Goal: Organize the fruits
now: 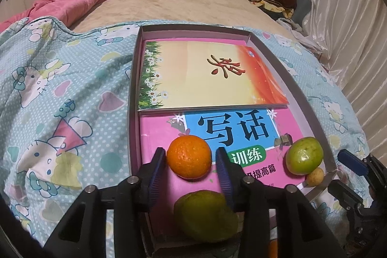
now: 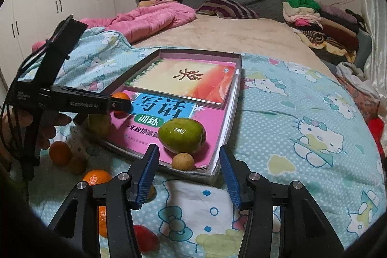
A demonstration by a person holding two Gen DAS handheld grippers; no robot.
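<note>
Blue-padded left tongs straddle an orange on the pink book, apparently released there to group fruit, while right tongs gape empty.

We saw black two-finger left gripper and right gripper: ribbed blue finger pads, silver screws.

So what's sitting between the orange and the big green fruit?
Nothing. Between the orange and the green fruit there's only bare pink book cover, seen from the left wrist.
</note>
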